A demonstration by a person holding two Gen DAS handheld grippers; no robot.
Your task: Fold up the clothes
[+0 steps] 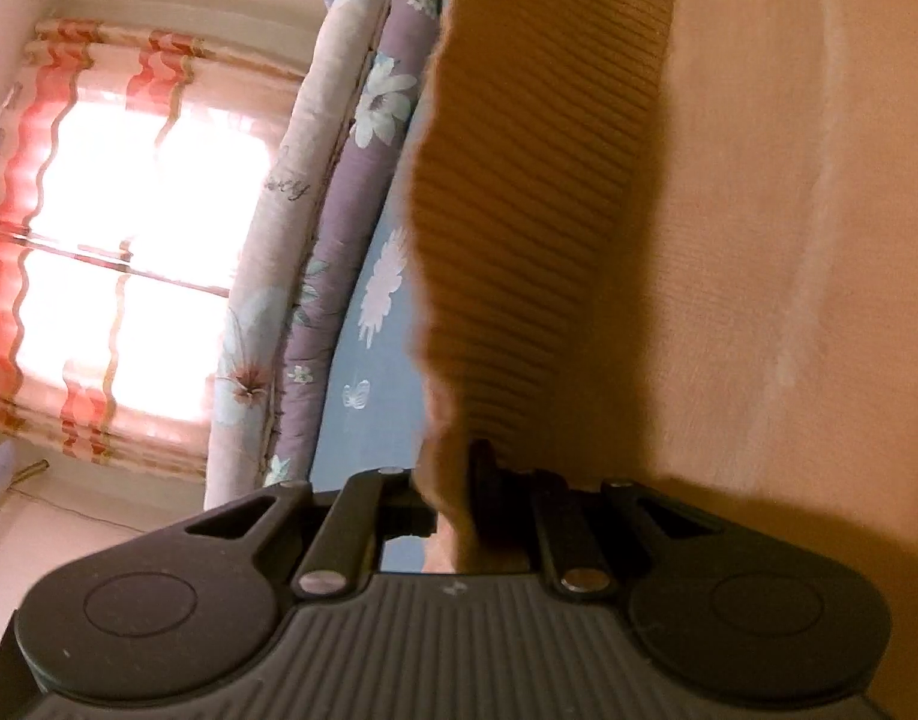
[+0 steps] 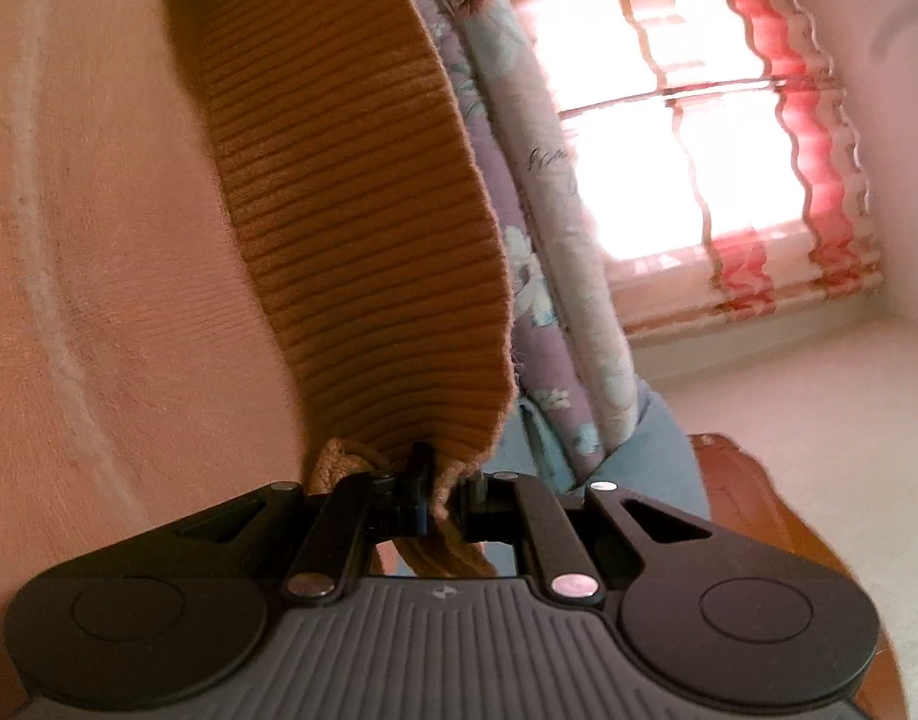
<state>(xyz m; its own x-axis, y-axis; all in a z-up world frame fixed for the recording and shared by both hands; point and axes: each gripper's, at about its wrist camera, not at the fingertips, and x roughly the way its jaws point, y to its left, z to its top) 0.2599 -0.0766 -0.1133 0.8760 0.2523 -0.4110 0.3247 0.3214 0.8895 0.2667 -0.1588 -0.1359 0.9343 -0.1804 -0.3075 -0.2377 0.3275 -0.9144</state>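
**Hem Stretched Between Both Grippers: Alignment Before the Fold**

I hold one garment, a tan knitted sweater (image 1: pixel 759 240), with both tools. My left gripper (image 1: pixel 459 480) is closed almost fully, and its jaws pinch the ribbed hem (image 1: pixel 531 210) at one corner. My right gripper (image 2: pixel 444 480) is likewise nearly closed, clamped on the ribbed band (image 2: pixel 351 240) at the opposite corner; a frayed knit end bunches just beside its jaws.

Position of the garment: the sweater rises forward and away from both grippers. In the left wrist view the fabric body fills the right side; in the right wrist view it fills the left side. I judge that the sweater therefore spans the space between my two hands, with the hem as its long axis running hand to hand.

Beyond the hem lies the floral bedding (image 1: pixel 351 192), with a curtained window (image 2: pixel 699 150) behind it.

Neither hand is nearer: each already grips its own corner. The coming move, as I judge it, depends on keeping the hem taut and level while both corners are carried over the bedding together. Uneven travel could skew the fold line.
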